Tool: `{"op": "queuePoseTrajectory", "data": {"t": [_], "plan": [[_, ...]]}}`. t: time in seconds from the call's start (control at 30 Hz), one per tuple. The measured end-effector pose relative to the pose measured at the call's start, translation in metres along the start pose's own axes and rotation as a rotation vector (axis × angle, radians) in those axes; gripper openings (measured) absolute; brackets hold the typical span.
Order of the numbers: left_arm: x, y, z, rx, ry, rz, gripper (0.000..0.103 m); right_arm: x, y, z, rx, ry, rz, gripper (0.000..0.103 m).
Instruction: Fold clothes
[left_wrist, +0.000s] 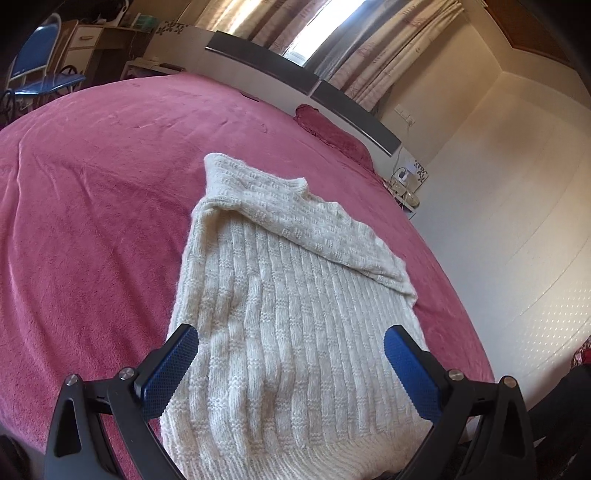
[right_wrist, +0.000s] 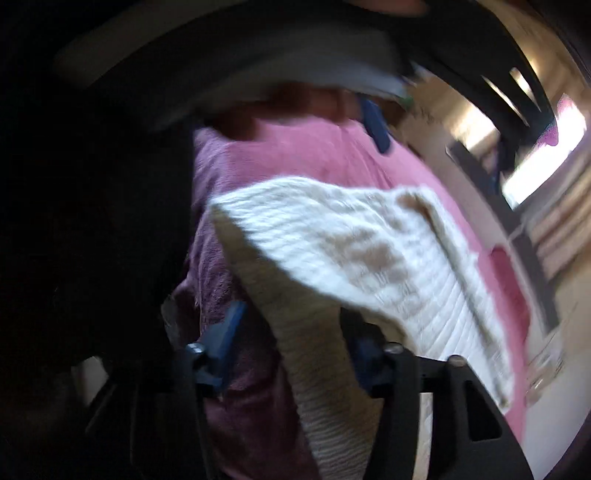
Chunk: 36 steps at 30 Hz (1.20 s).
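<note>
- The left wrist view is sharp and bright: daylight enters through the window (left_wrist: 314, 35) between the curtains (left_wrist: 388, 55), which is blown out to white.
- The pink bed (left_wrist: 92, 184) bulges under fisheye distortion, with dark corners.
- The right wrist view is heavily motion-blurred; its left half is nearly black.
- Glare whitens its right edge, and the cream sweater (right_wrist: 351, 251) there is smeared.

The left gripper (left_wrist: 291, 365) has two black plastic arms with triangular cut-outs, silver round pivot screws and deep-blue finger pads (left_wrist: 168, 373) with a fine knurled grid. The right gripper (right_wrist: 295, 354), blurred, shows the same black frame, silver screws beside the fingers and blue pads (right_wrist: 225, 339).
</note>
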<state>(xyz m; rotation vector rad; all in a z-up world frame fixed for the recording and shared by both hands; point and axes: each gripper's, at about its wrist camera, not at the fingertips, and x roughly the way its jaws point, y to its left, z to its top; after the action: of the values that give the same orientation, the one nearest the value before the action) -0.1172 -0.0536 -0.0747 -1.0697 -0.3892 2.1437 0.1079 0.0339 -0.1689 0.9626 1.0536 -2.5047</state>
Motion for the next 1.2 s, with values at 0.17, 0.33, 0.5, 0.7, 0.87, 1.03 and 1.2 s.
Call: {"op": "queuePoseTrajectory", "data": {"t": [0.17, 0.33, 0.5, 0.7, 0.87, 1.03, 1.2], "plan": [[-0.001, 0.003, 0.001, -0.017, 0.000, -0.007, 0.103, 0.014, -0.006, -0.008, 0.021, 0.043, -0.007, 0.054], [0.001, 0.004, 0.001, -0.023, 0.004, -0.008, 0.103, 0.019, -0.036, -0.010, 0.162, 0.057, 0.036, 0.028], [0.002, 0.005, 0.000, -0.027, 0.011, -0.009, 0.103, 0.018, -0.057, -0.007, 0.316, 0.022, 0.196, 0.019], [0.004, 0.004, 0.000, -0.029, 0.020, -0.011, 0.103, 0.005, -0.078, -0.018, 0.460, 0.002, 0.313, 0.019], [0.005, 0.004, 0.000, -0.032, 0.019, -0.015, 0.103, 0.001, -0.093, -0.026, 0.569, -0.016, 0.397, 0.020], [0.005, 0.004, -0.001, -0.032, 0.019, -0.018, 0.103, 0.010, -0.094, -0.028, 0.552, 0.036, 0.363, 0.021], [0.005, 0.006, -0.001, -0.038, 0.026, -0.019, 0.103, 0.020, -0.080, -0.017, 0.491, 0.063, 0.337, 0.016]]}}
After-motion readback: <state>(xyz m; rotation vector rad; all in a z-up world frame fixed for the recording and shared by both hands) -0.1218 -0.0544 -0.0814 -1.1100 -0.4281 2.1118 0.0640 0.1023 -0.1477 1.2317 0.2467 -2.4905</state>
